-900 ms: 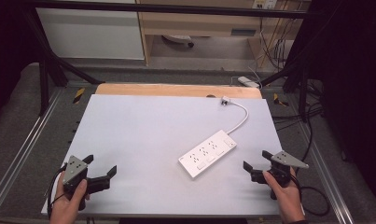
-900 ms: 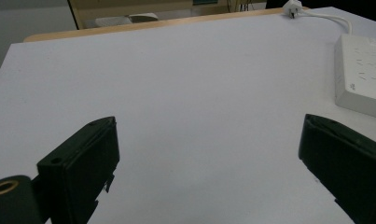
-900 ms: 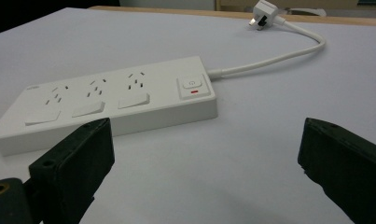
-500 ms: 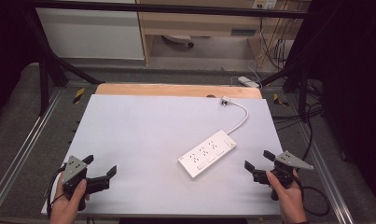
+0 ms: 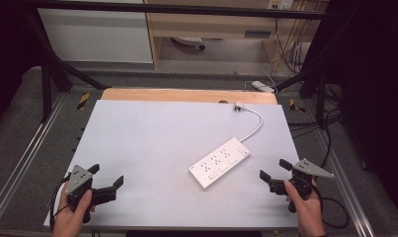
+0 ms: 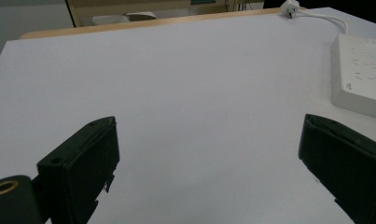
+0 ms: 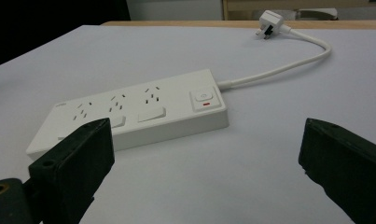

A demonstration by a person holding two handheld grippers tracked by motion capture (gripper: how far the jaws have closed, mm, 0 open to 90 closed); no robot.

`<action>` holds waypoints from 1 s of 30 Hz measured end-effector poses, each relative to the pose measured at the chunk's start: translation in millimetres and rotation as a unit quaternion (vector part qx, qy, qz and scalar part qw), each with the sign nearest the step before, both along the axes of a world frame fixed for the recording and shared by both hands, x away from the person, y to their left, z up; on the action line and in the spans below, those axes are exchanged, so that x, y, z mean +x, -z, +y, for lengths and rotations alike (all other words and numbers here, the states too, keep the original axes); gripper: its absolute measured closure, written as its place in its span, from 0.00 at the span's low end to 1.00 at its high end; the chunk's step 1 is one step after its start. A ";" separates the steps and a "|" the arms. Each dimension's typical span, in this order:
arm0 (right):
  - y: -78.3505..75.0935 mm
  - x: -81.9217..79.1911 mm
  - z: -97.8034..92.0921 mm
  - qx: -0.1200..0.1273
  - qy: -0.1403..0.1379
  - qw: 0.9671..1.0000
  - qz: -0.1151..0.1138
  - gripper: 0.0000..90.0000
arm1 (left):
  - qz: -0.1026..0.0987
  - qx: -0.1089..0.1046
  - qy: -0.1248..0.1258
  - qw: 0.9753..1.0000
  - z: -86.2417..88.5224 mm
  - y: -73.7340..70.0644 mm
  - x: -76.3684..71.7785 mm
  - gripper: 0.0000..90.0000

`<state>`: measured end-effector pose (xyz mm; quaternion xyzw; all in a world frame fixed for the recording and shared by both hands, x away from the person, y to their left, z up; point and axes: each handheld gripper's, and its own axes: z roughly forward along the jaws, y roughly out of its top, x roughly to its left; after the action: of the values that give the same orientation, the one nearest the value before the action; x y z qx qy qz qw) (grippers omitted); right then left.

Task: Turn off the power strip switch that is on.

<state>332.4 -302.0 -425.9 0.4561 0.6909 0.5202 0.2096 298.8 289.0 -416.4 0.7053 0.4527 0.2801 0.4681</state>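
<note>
The left hand-held gripper sits at the near left, gripped from below by the left hand, its jaws spread wide and pointing right and slightly far; its own view shows the two black jaws well apart with nothing between them. The right hand-held gripper is at the near right, held by the right hand, its jaws likewise wide apart and pointing left, its grey plate on top.

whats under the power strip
The power strip lies flat on the white table top, with nothing else visible beneath it. The patch of table under its body is covered, so that cannot be checked.
</note>
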 end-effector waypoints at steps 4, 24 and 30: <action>-5.4 -2.3 0.8 -0.002 -0.002 1.000 -0.004 0.03 | 0.001 -0.005 0.001 1.000 -0.2 0.1 0.0 0.06; -34.7 -3.9 9.6 0.013 0.030 0.999 -0.041 0.03 | 0.005 -0.006 0.000 1.000 0.6 1.1 -0.2 0.06; -42.7 -3.7 16.6 0.018 0.022 0.998 -0.048 0.07 | 0.005 -0.004 0.000 1.000 0.6 1.3 -0.9 0.06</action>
<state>328.6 -285.4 -383.2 0.4491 0.6604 0.5494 0.2455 297.9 289.5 -417.7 0.7050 0.4558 0.2749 0.4687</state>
